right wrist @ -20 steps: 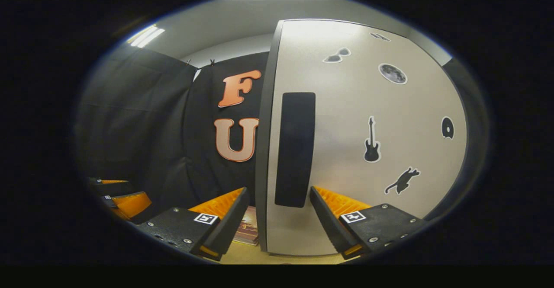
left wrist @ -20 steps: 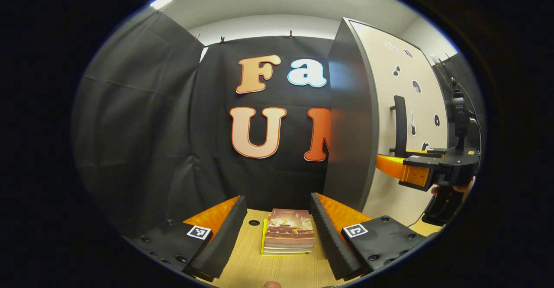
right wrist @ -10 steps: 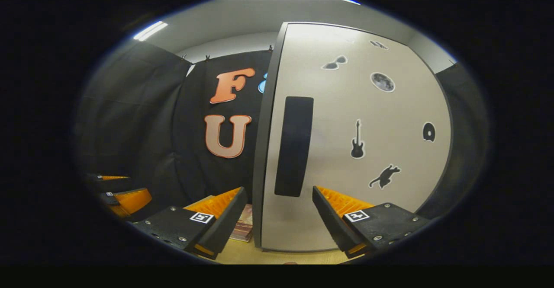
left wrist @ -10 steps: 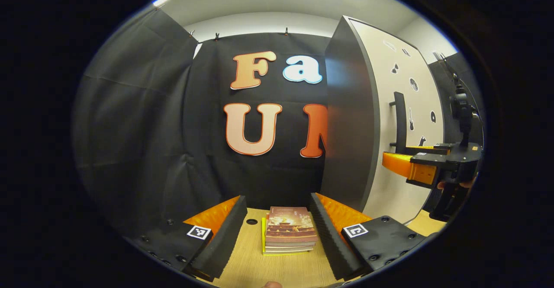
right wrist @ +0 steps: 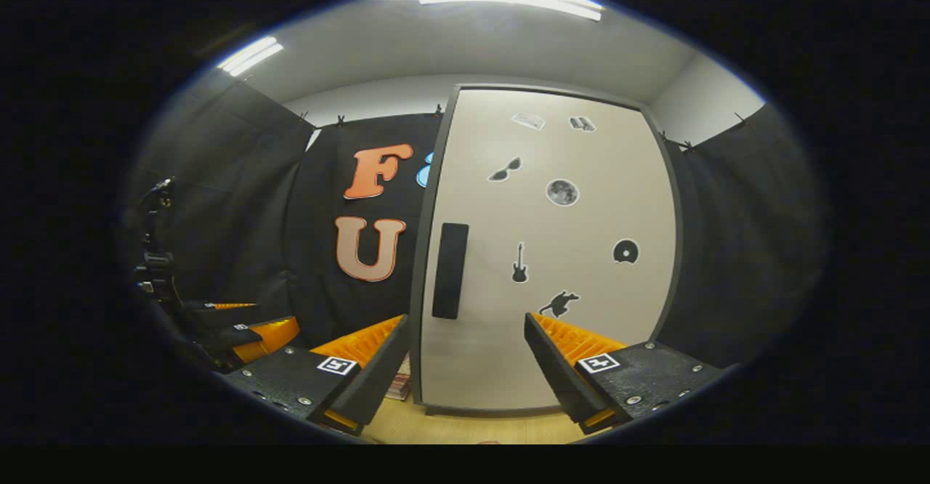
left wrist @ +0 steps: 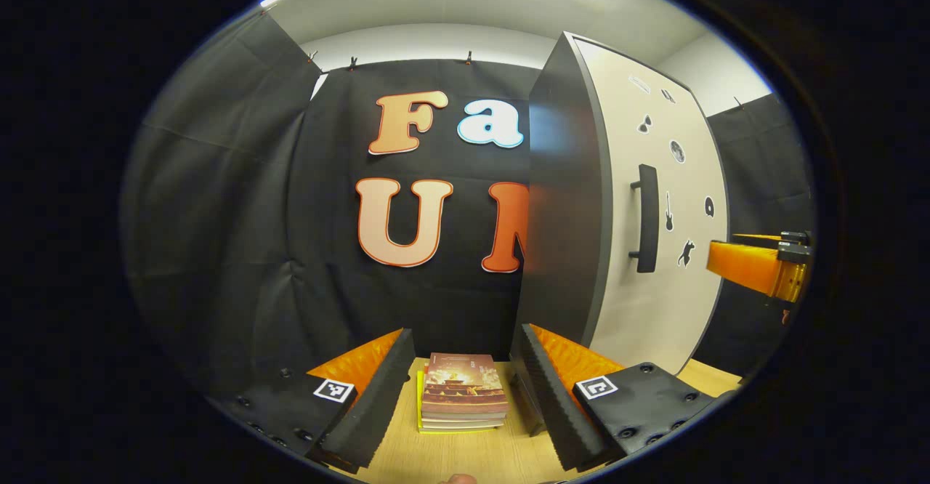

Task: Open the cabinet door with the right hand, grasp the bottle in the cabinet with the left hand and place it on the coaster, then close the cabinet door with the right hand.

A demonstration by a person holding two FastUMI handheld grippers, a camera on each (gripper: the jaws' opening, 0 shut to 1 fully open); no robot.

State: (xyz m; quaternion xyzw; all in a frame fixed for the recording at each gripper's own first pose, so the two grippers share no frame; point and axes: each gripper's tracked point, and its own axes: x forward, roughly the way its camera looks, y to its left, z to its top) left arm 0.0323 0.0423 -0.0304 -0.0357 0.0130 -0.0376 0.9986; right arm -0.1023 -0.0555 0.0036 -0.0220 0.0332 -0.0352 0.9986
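Cabinet door (left wrist: pixel 657 230) stands shut on the right of the left gripper view, pale, dotted with small dark stickers, with a dark upright handle (left wrist: pixel 646 219) near its left edge and the cabinet's dark side panel (left wrist: pixel 563 208) turned toward the camera. Any bottle or coaster cannot be made out. The left gripper (left wrist: pixel 465 389) hangs low over a wooden table (left wrist: pixel 465 455), fingers spread apart with nothing between them but air; beyond the gap lies a stack of books (left wrist: pixel 462 401) on the table, apart from both fingers. At the far right edge the tip of the right gripper (left wrist: pixel 763 269) pokes in, level with the lower end of the handle and clear of the door.

In the right gripper view the door (right wrist: pixel 552 251) faces the camera squarely, closed, its handle (right wrist: pixel 450 271) upright near the left edge. The right gripper (right wrist: pixel 465 368) is released, fingers wide apart, short of the door and not touching the handle. At the far left the left gripper (right wrist: pixel 254 331) shows low, beside the booth's black cloth. A corner of the book stack (right wrist: pixel 399 386) peeks out by the cabinet's lower left corner.
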